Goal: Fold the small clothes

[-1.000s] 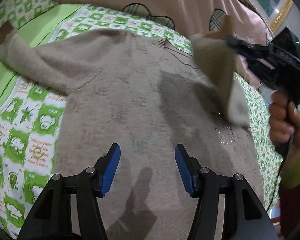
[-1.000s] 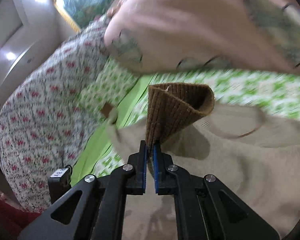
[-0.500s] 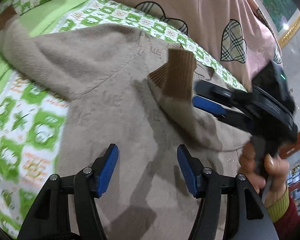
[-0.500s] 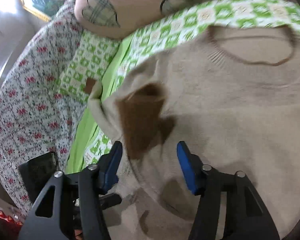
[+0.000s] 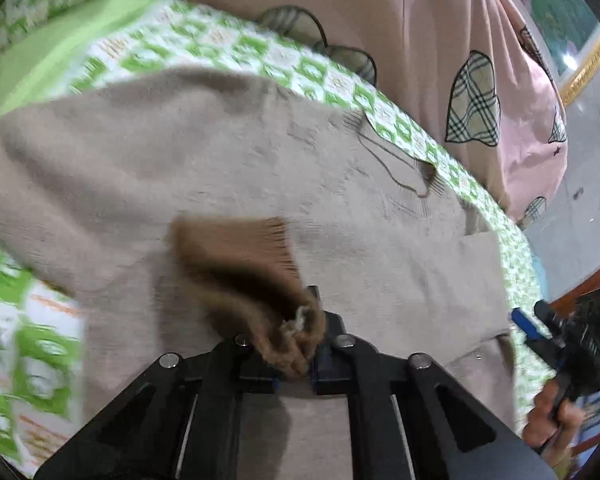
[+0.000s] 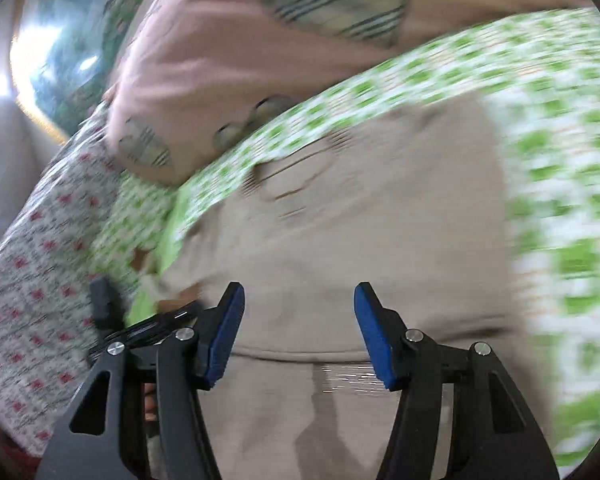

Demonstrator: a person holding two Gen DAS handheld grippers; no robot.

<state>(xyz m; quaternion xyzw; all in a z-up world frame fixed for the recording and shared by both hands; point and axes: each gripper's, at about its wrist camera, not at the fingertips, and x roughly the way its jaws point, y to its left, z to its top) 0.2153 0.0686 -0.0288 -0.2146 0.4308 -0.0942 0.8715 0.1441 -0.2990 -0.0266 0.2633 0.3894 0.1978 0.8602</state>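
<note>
A beige knit sweater [image 5: 260,168] lies flat on the green-and-white checked bed sheet [image 5: 204,52], neckline toward the far right. My left gripper [image 5: 296,364] is shut on the brown ribbed sleeve cuff [image 5: 240,256], which lies across the sweater's body. My right gripper [image 6: 298,336] is open and empty above the sweater [image 6: 360,220], near its lower part. It also shows at the right edge of the left wrist view [image 5: 540,328], off the sweater's right side.
A pink quilt with plaid heart patches [image 5: 440,40] lies bunched along the far side of the bed. A floral red-and-white cover [image 6: 40,260] lies at the left in the right wrist view. A framed picture [image 5: 572,12] hangs on the wall.
The right gripper let go of the brown cuff and pulled back to the right. The left gripper, open before, has closed on that cuff over the sweater's body.
</note>
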